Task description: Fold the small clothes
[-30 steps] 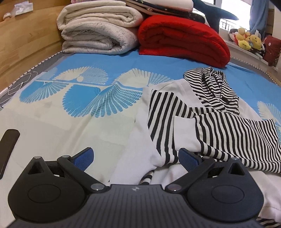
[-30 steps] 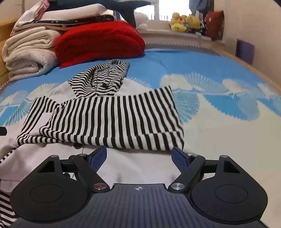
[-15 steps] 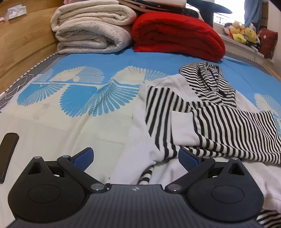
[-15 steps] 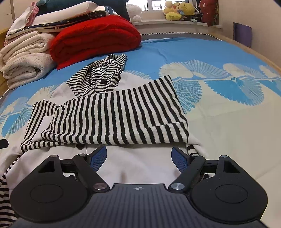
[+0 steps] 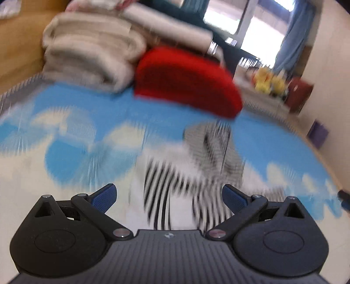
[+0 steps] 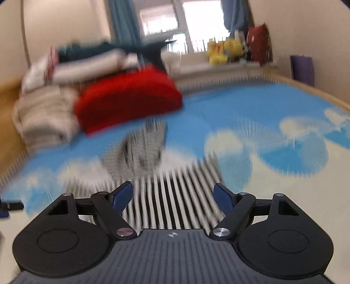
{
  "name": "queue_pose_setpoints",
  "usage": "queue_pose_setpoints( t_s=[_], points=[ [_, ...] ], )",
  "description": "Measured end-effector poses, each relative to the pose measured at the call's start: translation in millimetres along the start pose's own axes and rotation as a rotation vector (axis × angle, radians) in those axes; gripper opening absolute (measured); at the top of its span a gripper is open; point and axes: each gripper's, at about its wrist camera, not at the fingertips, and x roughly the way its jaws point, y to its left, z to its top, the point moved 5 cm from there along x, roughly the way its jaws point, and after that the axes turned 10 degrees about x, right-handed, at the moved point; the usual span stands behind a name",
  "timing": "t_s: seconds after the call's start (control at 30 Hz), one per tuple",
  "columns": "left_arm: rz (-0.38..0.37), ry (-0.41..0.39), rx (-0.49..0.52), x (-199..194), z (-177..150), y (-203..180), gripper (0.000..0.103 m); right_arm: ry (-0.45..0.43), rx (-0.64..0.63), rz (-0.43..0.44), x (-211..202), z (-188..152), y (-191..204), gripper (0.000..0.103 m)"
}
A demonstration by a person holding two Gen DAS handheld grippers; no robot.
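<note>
Your left gripper (image 5: 169,194) has its blue pads spread wide with nothing between them, above the striped garment (image 5: 175,185), which lies flat on the blue and cream bedsheet (image 5: 65,135). Your right gripper (image 6: 172,195) is spread just as wide and also empty, over the garment's black-and-white striped panel (image 6: 175,192). Both views are badly blurred. Behind the garment sit a folded red blanket (image 6: 126,98) and a stack of pale folded blankets (image 5: 91,59).

A bed (image 5: 153,113) in blue and cream fills the room — cream walls (image 6: 306,32), a bright window (image 6: 188,19) with blue curtains (image 5: 295,37).
</note>
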Motion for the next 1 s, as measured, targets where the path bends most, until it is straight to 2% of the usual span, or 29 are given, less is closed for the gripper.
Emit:
queue_pose_setpoints(
  t_s=[0.07, 0.13, 0.23, 0.27, 0.33, 0.4, 0.47, 0.53, 0.67, 0.73, 0.77, 0.8, 0.83, 0.87, 0.9, 0.97, 1.0],
  points=[
    [0.033, -0.049, 0.022, 6.3, 49.6, 1.5, 0.102, -0.047, 0.007, 0.012, 4.7, 54.8, 10.6, 0.083],
    [0.027, -0.082, 0.037, 27.8, 98.4, -3.7, 0.103, -0.123, 0.012, 0.003, 18.7, 105.5, 22.9, 0.085],
    [-0.053, -0.022, 0.018, 97.6, 155.3, -18.7, 0.103, -0.227, 0.015, -0.028, 73.2, 173.9, 40.3, 0.091],
    [-0.068, 0.004, 0.022, 125.8, 166.8, -24.4, 0.103, -0.236, 0.019, -0.038, 103.2, 191.5, 42.8, 0.092],
    [-0.065, 0.064, -0.001, 192.8, 174.0, -35.0, 0.103, -0.185, 0.046, -0.044, 164.4, 205.8, 40.5, 0.094],
    [-0.072, 0.120, -0.050, 255.2, 162.2, -40.9, 0.103, -0.100, 0.103, -0.081, 236.3, 196.2, 29.0, 0.094],
    [-0.100, 0.177, -0.079, 309.0, 143.7, -49.1, 0.103, -0.044, 0.143, -0.168, 298.2, 170.6, 14.9, 0.094],
    [-0.115, 0.227, -0.087, 360.4, 121.7, -59.8, 0.102, 0.029, 0.150, -0.184, 354.3, 136.6, 1.3, 0.094],
    [-0.105, 0.286, -0.083, 426.9, 89.5, -72.4, 0.102, 0.240, 0.209, -0.163, 447.2, 68.4, -26.7, 0.094],
    [-0.096, 0.292, -0.082, 441.3, 81.1, -78.4, 0.099, 0.282, 0.279, -0.185, 475.5, 41.4, -33.9, 0.093],
    [-0.095, 0.254, -0.062, 439.5, 83.6, -82.8, 0.081, 0.285, 0.301, -0.198, 483.5, 33.8, -36.1, 0.093],
    [-0.122, 0.227, -0.034, 438.5, 89.3, -87.9, 0.036, 0.243, 0.285, -0.204, 486.9, 31.6, -32.8, 0.092],
    [-0.145, 0.232, -0.025, 435.5, 93.2, -93.4, 0.016, 0.197, 0.240, -0.174, 486.3, 34.5, -24.0, 0.067],
    [-0.163, 0.227, -0.035, 429.6, 99.6, -95.5, 0.010, 0.197, 0.181, -0.113, 485.7, 39.6, -11.4, 0.040],
    [-0.179, 0.191, -0.030, 417.9, 110.3, -97.7, 0.010, 0.216, 0.133, -0.069, 483.3, 45.6, 1.2, 0.004],
    [-0.224, 0.115, -0.015, 386.4, 126.0, -99.6, 0.010, 0.094, 0.048, -0.031, 451.8, 70.1, 25.6, 0.000],
    [-0.267, 0.081, -0.006, 362.7, 130.4, -99.6, 0.010, 0.026, 0.017, 0.026, 426.0, 84.4, 37.0, 0.000]
  ],
)
